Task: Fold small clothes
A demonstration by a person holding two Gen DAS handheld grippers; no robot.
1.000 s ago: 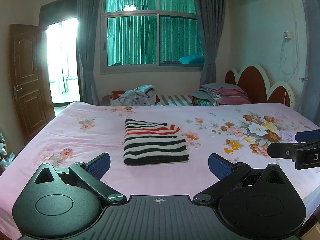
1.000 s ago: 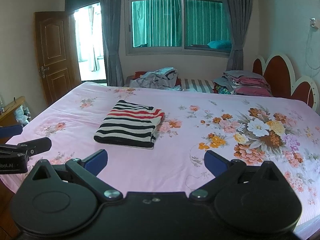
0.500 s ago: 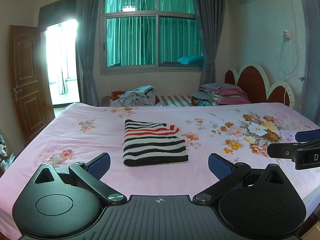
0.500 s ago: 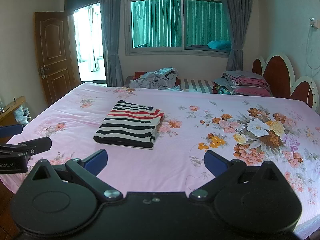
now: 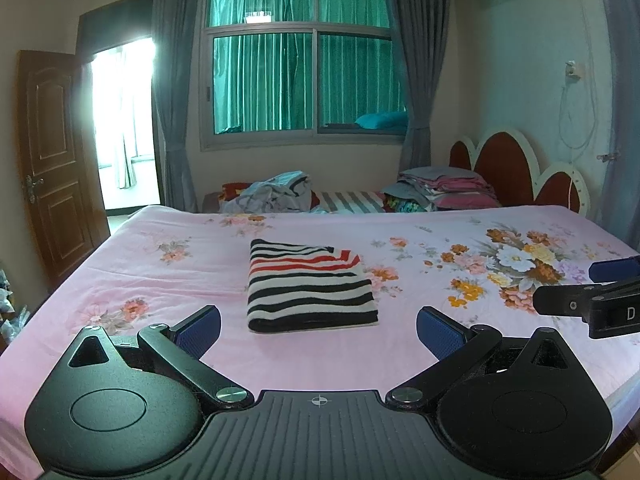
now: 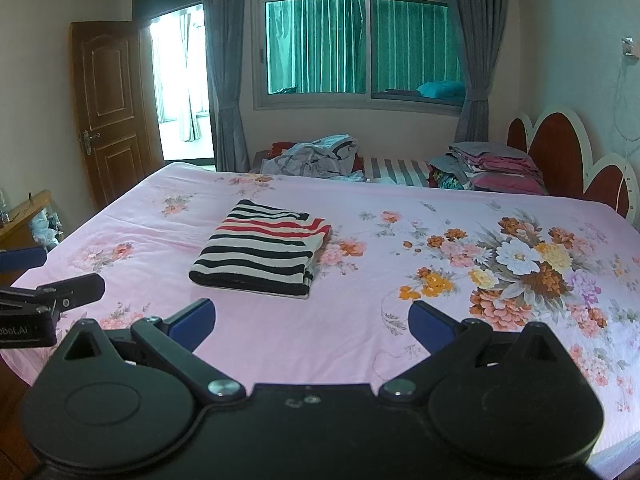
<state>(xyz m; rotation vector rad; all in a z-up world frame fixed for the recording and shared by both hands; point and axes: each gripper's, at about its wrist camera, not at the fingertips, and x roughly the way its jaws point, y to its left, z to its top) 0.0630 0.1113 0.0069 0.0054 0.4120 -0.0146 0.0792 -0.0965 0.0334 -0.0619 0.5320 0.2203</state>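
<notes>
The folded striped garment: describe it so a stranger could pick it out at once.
Start at the pink floral bedsheet. Near its middle lies the folded striped garment, a neat rectangle. Black, white and red stripes set it apart from the loose grey clothes pile beyond the far edge.

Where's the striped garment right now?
The striped garment lies folded on the pink bed sheet, centre in the left wrist view, left of the big flower print.

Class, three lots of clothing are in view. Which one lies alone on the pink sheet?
The folded striped garment; the crumpled grey heap and the pink stack sit beyond the bed.
</notes>
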